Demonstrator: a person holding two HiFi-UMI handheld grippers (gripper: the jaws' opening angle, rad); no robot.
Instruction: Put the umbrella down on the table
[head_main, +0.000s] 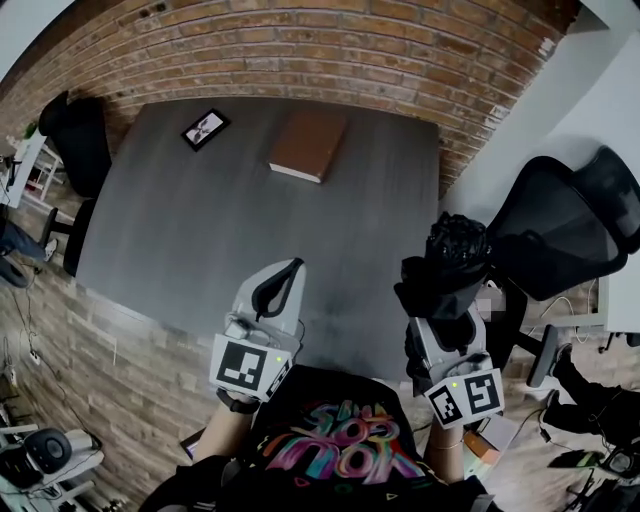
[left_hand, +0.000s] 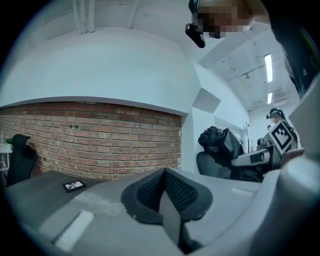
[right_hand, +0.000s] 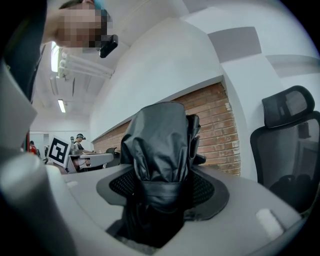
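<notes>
Lower right in the head view, the right gripper (head_main: 443, 305) pinches the folded black umbrella (head_main: 452, 262), held up by the right edge of the surface (head_main: 190, 230). The left gripper (head_main: 279, 287), lower centre, is pressed together and empty. The carry looks to be in hand; the next move probably calls for swinging the umbrella over the bare surface and lowering it.
</notes>
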